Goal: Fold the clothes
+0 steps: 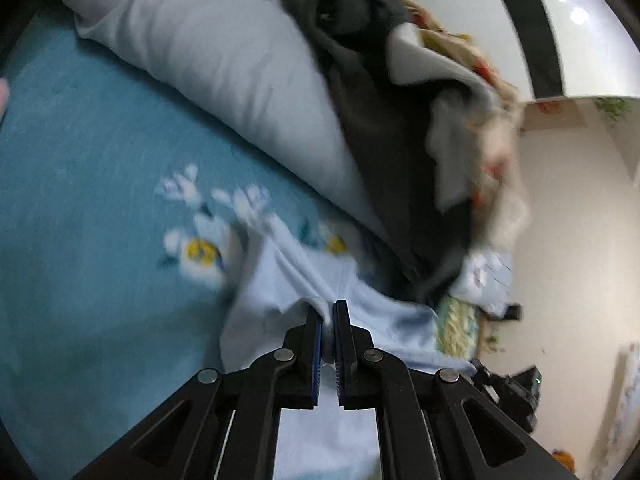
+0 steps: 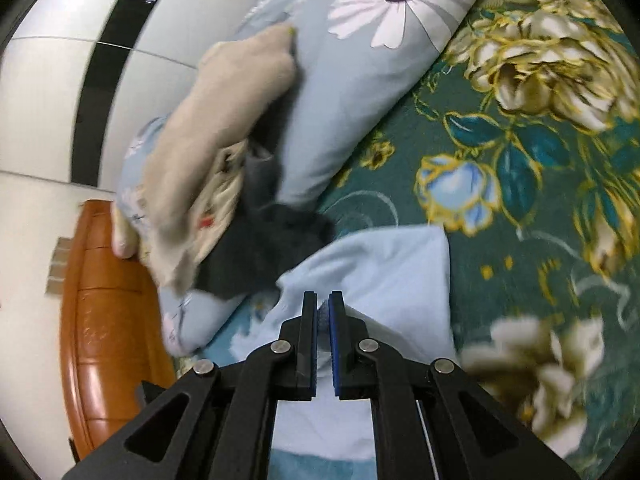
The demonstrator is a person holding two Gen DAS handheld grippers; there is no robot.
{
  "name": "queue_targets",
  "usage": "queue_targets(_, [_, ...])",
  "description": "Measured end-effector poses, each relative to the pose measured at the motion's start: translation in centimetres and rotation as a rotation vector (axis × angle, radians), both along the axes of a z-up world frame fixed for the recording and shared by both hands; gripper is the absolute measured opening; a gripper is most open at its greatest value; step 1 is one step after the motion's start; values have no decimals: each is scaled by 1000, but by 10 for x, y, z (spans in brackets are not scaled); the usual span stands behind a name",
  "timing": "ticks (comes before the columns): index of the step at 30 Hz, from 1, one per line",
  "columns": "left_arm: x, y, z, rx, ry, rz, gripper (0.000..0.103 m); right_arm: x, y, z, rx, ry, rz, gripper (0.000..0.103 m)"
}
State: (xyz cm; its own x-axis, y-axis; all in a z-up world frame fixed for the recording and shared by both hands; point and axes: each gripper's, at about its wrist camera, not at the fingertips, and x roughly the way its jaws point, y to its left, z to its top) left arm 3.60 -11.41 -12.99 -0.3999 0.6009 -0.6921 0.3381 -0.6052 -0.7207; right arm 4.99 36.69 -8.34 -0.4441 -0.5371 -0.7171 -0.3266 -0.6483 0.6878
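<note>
A pale blue garment [image 1: 276, 280] lies over the teal flowered bedsheet [image 1: 80, 208]. My left gripper [image 1: 328, 312] is shut on a fold of it, with cloth pinched between the blue pads. In the right wrist view the same pale blue garment [image 2: 384, 264] spreads ahead, and my right gripper [image 2: 323, 300] is shut on its edge. Both views are blurred by motion.
A grey-blue pillow [image 1: 224, 60] lies behind, with a dark garment [image 1: 372, 128] and a beige flowered cloth [image 1: 476, 120] heaped on it. The right wrist view shows a flowered pillow [image 2: 360, 80], a beige garment [image 2: 216, 136], a dark green flowered blanket [image 2: 520, 140] and an orange wooden headboard [image 2: 104, 300].
</note>
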Motion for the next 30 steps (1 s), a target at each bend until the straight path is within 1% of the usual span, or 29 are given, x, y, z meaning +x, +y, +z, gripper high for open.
queue_targets(3, [-17, 2, -19, 4, -35, 29, 6, -24, 0, -19, 27, -41, -13, 5])
queue_targets(5, [-19, 3, -26, 1, -34, 28, 7, -33, 0, -30, 45, -58, -2, 7])
queue_targets(7, [-15, 2, -25, 30, -3, 31, 13, -36, 1, -36, 55, -58, 20, 9])
queue_targets(8, [-13, 1, -24, 45, 13, 33, 30, -36, 2, -38, 57, -50, 36, 11])
queue_targets(9, [-4, -2, -22, 54, 23, 39, 55, -34, 4, -38, 59, -37, 49, 17])
queue_targets(10, [4, -5, -19, 55, 38, 42, 62, -31, 7, -37, 63, -19, 56, 30])
queue_targets(11, [12, -8, -16, 57, 54, 44, 64, -24, 12, -35, 62, -1, 57, 40])
queue_targets(13, [37, -12, -12, 43, 81, 40, 64, -4, 21, -33, 48, 28, 52, 40])
queue_targets(16, [71, -8, -15, -83, 22, -26, 64, 42, 33, -37, 7, 44, 43, 40])
queue_targets(18, [97, -7, -18, -145, -1, -77, 64, 76, 35, -44, 15, 24, 53, 40])
queue_targets(20, [112, -3, -23, -145, -20, -107, 64, 104, 36, -55, -12, -8, 39, 40])
queue_targets(22, [121, 3, -33, -123, -46, -111, 64, 130, 36, -68, -48, -38, 18, 40])
queue_targets(23, [123, 6, -35, -107, -56, -104, 62, 142, 37, -74, -66, -53, 7, 40])
queue_targets(26, [127, 18, -41, -49, -80, -49, 62, 153, 28, -90, -165, -71, -23, 40])
queue_targets(27, [128, 23, -41, -53, -95, -40, 59, 153, 23, -94, -191, -73, -30, 40])
queue_targets(28, [129, 29, -41, -59, -110, -32, 53, 153, 20, -96, -193, -70, -42, 40])
queue_targets(29, [131, 32, -41, -94, -120, -22, 33, 152, 16, -96, -183, -66, -57, 40])
queue_targets(30, [131, 33, -41, -98, -120, -19, 7, 152, 15, -96, -187, -58, -75, 40])
